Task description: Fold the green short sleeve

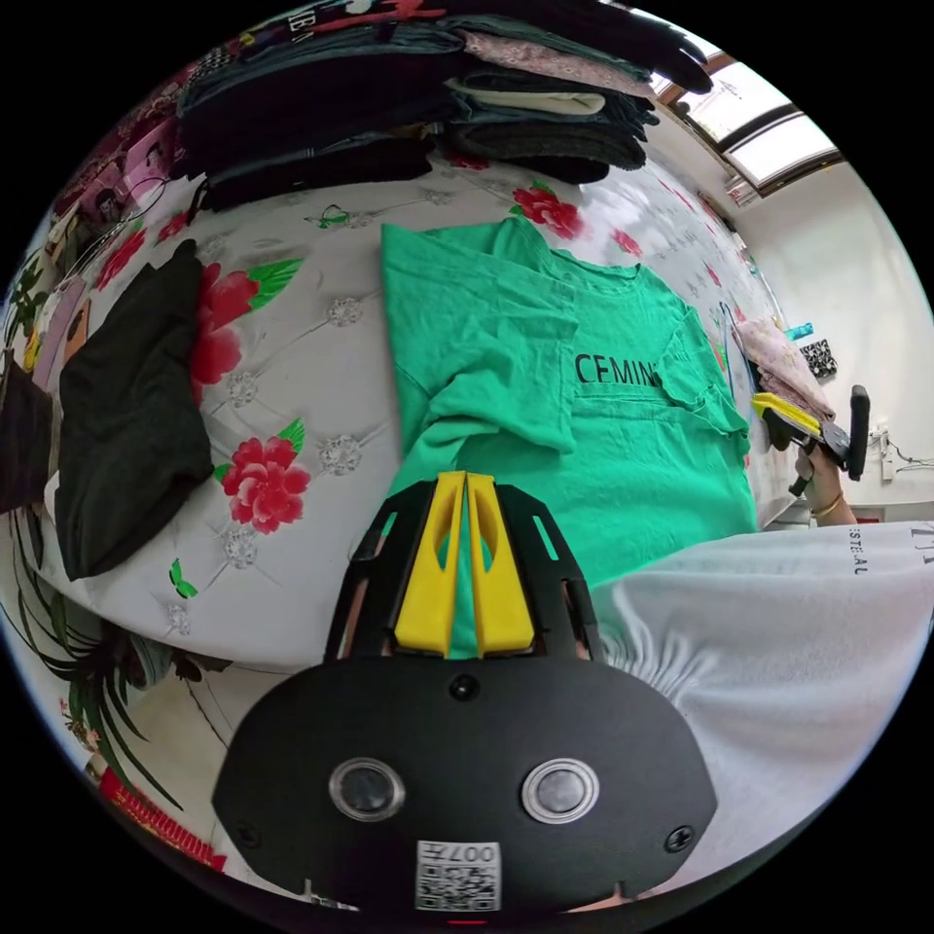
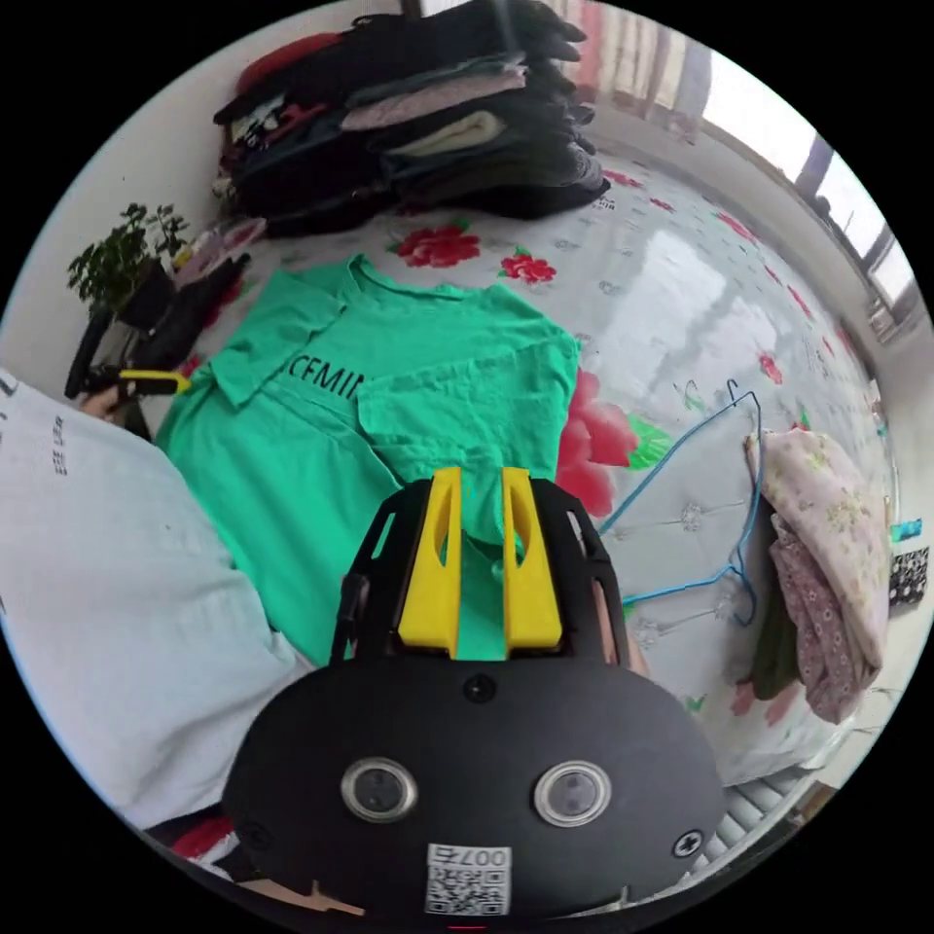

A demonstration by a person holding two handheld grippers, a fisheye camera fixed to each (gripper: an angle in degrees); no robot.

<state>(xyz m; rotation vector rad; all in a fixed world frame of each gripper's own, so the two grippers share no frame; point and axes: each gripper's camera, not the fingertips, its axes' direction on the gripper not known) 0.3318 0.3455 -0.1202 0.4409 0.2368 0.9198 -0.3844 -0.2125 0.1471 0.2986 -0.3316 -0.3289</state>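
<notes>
The green short-sleeve shirt lies flat, front up, on the flowered bed cover. Both its sides, sleeves included, are folded in over the chest. In the left gripper view, my left gripper hovers over the shirt's near left corner, its yellow jaws closed to a thin slit with nothing held. It also appears at the shirt's left edge, as left gripper. My right gripper stands over the folded right side, jaws slightly apart, green cloth seen between them. The right gripper also appears at the shirt's right edge.
A tall stack of folded clothes sits at the bed's far side. A dark garment lies left of the shirt. A blue hanger and a flowered garment lie to the right. The person's white top is close by.
</notes>
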